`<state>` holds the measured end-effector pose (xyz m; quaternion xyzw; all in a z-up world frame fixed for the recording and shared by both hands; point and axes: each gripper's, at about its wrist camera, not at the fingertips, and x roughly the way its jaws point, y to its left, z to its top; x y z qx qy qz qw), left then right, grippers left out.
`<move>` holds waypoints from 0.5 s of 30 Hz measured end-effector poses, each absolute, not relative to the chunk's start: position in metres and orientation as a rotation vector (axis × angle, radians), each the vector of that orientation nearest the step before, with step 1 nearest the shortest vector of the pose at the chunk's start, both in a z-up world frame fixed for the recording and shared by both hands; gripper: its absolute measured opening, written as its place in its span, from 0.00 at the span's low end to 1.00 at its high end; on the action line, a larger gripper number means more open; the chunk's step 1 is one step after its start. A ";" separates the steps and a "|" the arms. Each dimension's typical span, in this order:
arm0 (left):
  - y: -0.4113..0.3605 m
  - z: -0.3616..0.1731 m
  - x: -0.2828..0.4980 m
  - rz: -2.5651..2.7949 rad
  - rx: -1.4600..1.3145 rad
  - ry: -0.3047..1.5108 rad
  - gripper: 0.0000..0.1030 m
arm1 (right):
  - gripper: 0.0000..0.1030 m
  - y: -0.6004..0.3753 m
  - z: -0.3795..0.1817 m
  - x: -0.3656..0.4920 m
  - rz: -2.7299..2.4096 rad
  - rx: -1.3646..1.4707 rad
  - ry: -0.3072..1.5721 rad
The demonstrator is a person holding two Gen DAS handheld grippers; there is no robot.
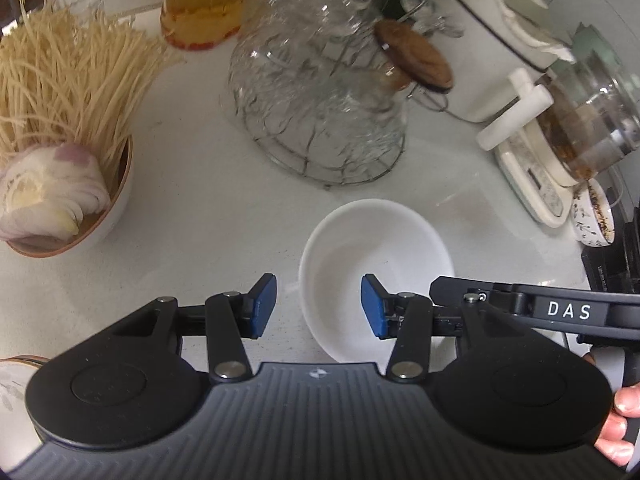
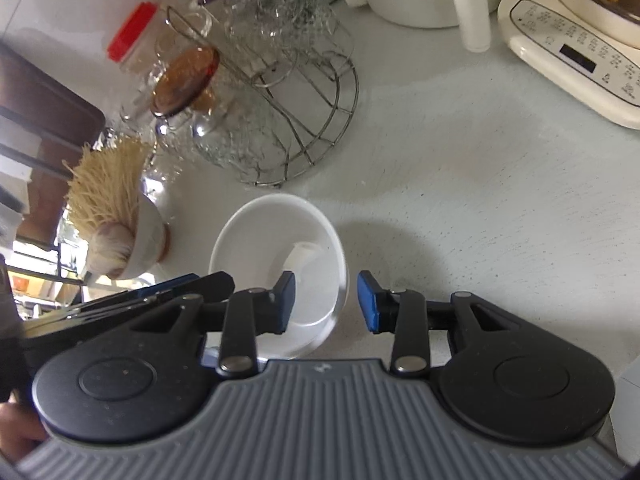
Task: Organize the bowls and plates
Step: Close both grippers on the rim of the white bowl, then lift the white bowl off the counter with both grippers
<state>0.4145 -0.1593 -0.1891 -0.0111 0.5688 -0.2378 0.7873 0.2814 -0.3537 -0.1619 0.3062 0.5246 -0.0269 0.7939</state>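
Note:
An empty white bowl point(image 1: 376, 256) stands upright on the white counter; it also shows in the right wrist view point(image 2: 276, 248). My left gripper point(image 1: 318, 306) is open, its jaws straddling the bowl's left rim, one pad inside and one outside. My right gripper point(image 2: 326, 300) is open and straddles the bowl's right rim the same way. The right gripper's arm point(image 1: 560, 312) shows at the right of the left wrist view. Neither pad visibly presses the rim.
A bowl of dry noodles and onion point(image 1: 60, 152) stands at the left. A wire rack of glass cups point(image 1: 320, 92) stands behind the white bowl. An oil bottle point(image 1: 200, 4), a white pot point(image 1: 492, 48) and an electric kettle base point(image 2: 568, 52) stand at the back.

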 end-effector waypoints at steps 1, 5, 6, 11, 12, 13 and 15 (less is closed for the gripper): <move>-0.159 -0.192 0.416 -0.515 -0.025 1.229 0.50 | 0.31 -0.354 -0.164 0.282 -0.058 0.657 1.134; -0.160 -0.199 0.418 -0.507 -0.014 1.235 0.45 | 0.23 -0.353 -0.172 0.285 -0.076 0.655 1.163; -0.160 -0.201 0.418 -0.504 -0.017 1.237 0.42 | 0.23 -0.353 -0.174 0.285 -0.073 0.660 1.166; -0.157 -0.207 0.420 -0.511 -0.046 1.240 0.23 | 0.15 -0.353 -0.180 0.285 -0.079 0.668 1.171; -0.156 -0.208 0.420 -0.511 -0.056 1.239 0.19 | 0.11 -0.352 -0.180 0.285 -0.075 0.668 1.162; -0.155 -0.208 0.420 -0.510 -0.061 1.238 0.17 | 0.10 -0.351 -0.179 0.285 -0.070 0.662 1.154; -0.156 -0.207 0.420 -0.508 -0.065 1.230 0.16 | 0.10 -0.349 -0.177 0.285 -0.066 0.643 1.143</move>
